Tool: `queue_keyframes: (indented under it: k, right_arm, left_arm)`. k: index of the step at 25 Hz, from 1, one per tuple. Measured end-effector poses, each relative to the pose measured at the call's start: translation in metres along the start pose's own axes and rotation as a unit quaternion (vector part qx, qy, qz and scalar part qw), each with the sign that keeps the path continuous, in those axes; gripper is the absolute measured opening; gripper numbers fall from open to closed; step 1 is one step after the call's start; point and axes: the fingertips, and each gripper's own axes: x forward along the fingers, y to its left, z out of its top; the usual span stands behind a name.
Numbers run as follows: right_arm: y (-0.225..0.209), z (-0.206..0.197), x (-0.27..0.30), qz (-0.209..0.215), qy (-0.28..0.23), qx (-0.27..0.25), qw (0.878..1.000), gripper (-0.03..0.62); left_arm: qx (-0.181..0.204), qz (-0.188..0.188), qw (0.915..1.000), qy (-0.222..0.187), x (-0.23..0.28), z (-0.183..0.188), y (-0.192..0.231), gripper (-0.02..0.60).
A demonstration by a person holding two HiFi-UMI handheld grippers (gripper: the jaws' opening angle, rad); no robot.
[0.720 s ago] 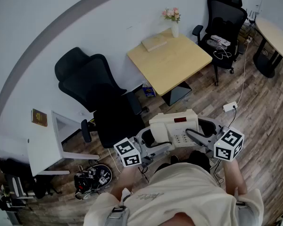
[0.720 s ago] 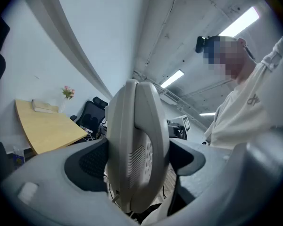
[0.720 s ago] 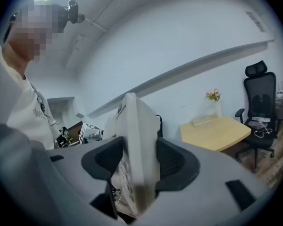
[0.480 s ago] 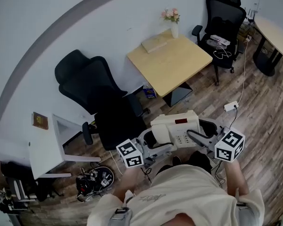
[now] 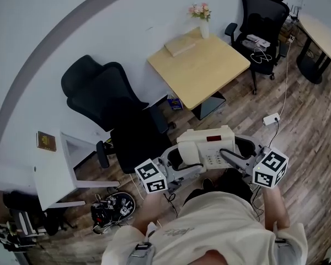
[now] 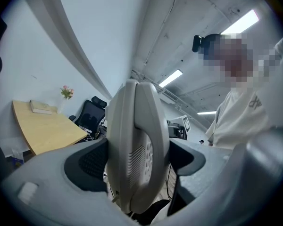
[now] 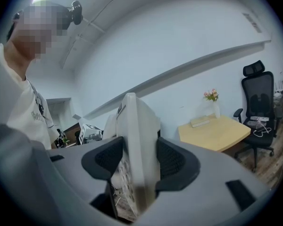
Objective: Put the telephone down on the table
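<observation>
Left gripper (image 6: 137,163) fingers (image 6: 87,166) clenched on handset side of cream plastic desk telephone (image 5: 205,146). Right gripper (image 7: 139,163) fingers (image 7: 174,163) clenched on keypad side. Telephone in air before chest, over wood floor (image 5: 298,131), well short of square light-wood bench (image 5: 209,73).

Since half second ago: grip same, no descent. Judged still carrying, set-down not begun.

Count: one telephone, two grippers, two black office chairs (image 5: 107,106), one tan book (image 5: 179,47) and one white flower vase (image 5: 204,31) on bench.

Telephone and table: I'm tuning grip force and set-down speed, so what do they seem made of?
Telephone: probably hard moulded plastic, off-white, matte; a body seam and speaker slots show.
Table: pale wood-look top, smooth and even, perhaps laminate or veneer; solid wood cannot be ruled out.
</observation>
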Motion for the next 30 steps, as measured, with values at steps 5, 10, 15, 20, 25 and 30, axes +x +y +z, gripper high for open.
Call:
queue_keyframes:
  k: [5,10,15,20,25,30]
  right_arm:
    - [-0.03,0.009,0.01,-0.005,0.001,0.014,1.0,0.221]
    - [-0.06,0.009,0.006,-0.002,0.0,0.021,1.0,0.221]
    - [-0.109,0.027,0.015,0.012,-0.012,0.033,0.999,0.221]
    - [-0.137,0.054,0.019,0.036,-0.028,0.023,0.999,0.221]
    - [-0.155,0.075,0.021,0.061,-0.03,0.002,0.998,0.221]
    - [-0.215,0.101,0.034,0.09,-0.01,0.0,0.996,0.221]
  left_arm:
    - [-0.012,-0.004,0.9998,0.012,0.019,0.01,0.027,0.39]
    - [-0.027,0.0,0.9995,0.014,0.043,0.007,0.041,0.39]
    - [-0.03,0.017,0.9991,0.025,0.075,0.025,0.075,0.39]
    - [0.002,0.036,0.9989,0.028,0.098,0.054,0.091,0.39]
    - [0.017,0.057,0.9981,0.013,0.114,0.07,0.098,0.39]
    - [0.013,0.093,0.9956,-0.005,0.154,0.092,0.138,0.39]
